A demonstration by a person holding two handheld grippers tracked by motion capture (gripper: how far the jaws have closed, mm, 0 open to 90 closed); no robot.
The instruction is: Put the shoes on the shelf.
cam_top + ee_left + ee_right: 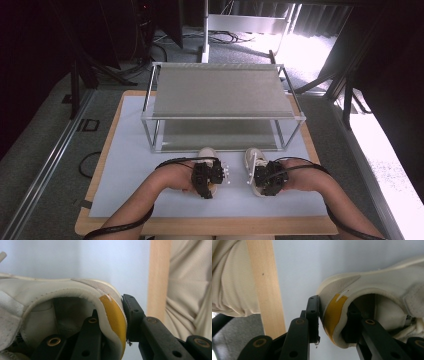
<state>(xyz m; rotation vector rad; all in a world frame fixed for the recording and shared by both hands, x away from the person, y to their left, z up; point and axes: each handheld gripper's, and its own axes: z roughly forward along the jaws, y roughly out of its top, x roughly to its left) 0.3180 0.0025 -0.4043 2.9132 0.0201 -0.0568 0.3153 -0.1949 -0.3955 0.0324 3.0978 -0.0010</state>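
While both my forearms lie level, my left gripper [216, 176] pinches the left shoe [75, 297] at its padded yellow heel. My right gripper [258, 178] pinches the right shoe [372, 290] likewise.

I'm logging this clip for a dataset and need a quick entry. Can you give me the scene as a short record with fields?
work in hand: a pair of white shoes gripped at the heels
left gripper: shut on left shoe, one jaw inside, one outside the yellow heel tab
right gripper: shut on right shoe, same hold
surface: white mat on wooden table
ahead: two-tier metal rack
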